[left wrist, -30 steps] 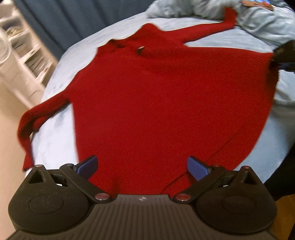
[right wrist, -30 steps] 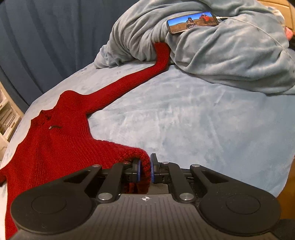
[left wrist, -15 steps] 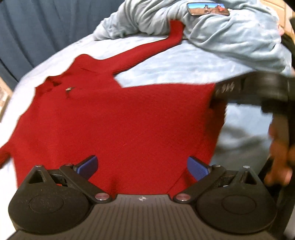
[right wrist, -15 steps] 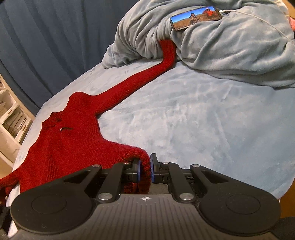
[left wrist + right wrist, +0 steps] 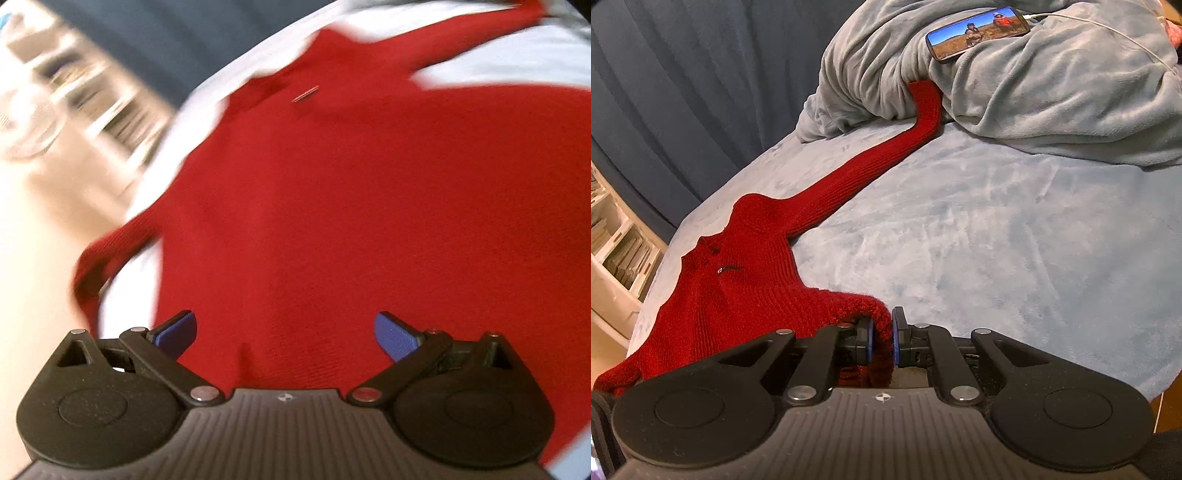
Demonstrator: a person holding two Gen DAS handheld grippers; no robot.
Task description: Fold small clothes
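Observation:
A red knit sweater (image 5: 351, 206) lies spread on the bed; the left wrist view is motion-blurred. My left gripper (image 5: 286, 332) is open and empty, just above the sweater's lower body, with blue pads (image 5: 177, 330) wide apart. My right gripper (image 5: 882, 339) is shut on the sweater's bottom corner (image 5: 875, 317) and holds it slightly raised. One sleeve (image 5: 871, 170) stretches away and runs under the blanket. The other sleeve (image 5: 110, 254) hangs off the bed's left edge.
A crumpled grey-blue blanket (image 5: 1052, 85) lies at the back right with a lit phone (image 5: 977, 31) and a white cable on it. The bed sheet (image 5: 997, 240) is light blue. White shelves (image 5: 617, 266) stand left, a dark curtain (image 5: 701, 74) behind.
The left gripper has swung back to the left over the sweater, still open. The right gripper keeps its hold on the sweater corner and has shifted slightly.

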